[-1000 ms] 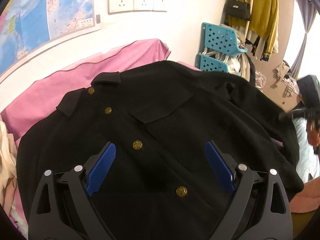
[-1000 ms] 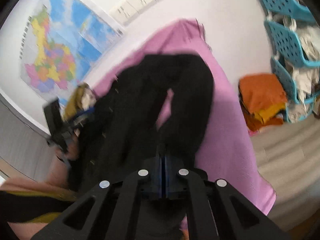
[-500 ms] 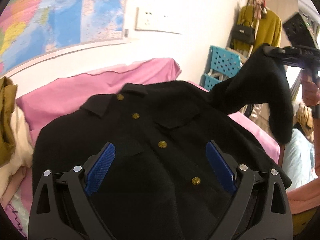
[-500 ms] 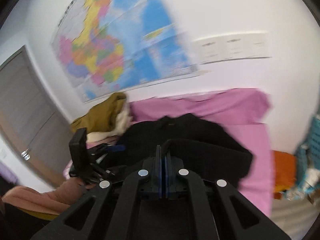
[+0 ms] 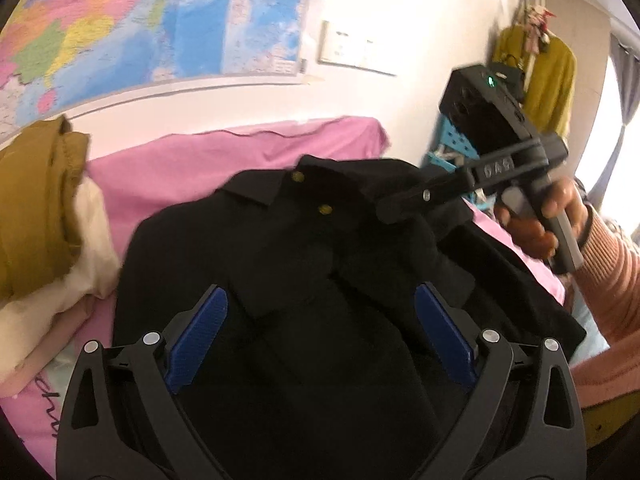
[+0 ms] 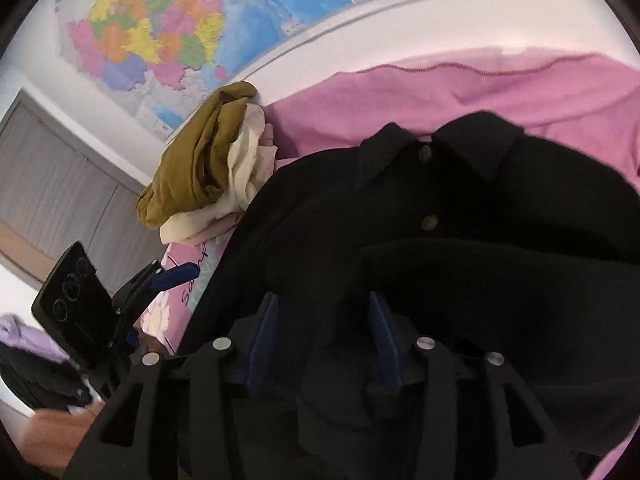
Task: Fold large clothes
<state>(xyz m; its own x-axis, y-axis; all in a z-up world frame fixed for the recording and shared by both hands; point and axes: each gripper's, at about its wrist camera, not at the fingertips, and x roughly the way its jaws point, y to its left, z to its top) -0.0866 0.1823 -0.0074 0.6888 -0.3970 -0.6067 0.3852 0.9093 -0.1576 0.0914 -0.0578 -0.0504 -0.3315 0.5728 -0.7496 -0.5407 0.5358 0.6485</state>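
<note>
Under a wall map, the black jacket lay front-up on the pink sheet. The right gripper was opening, its sleeve laid across the chest. The left gripper hung wide open, empty. Next, I'd guess, the other sleeve. The gripper's printed digits were too blurred to read.

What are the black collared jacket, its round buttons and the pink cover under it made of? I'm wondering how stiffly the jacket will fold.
The black collared jacket looks like thick matte wool-type cloth: no sheen, soft rounded folds. Its round buttons look like brass-toned metal, dull gold with an embossed face, though plated plastic is possible. The pink cover looks like thin woven cotton, matte, with a stitched hem.
</note>
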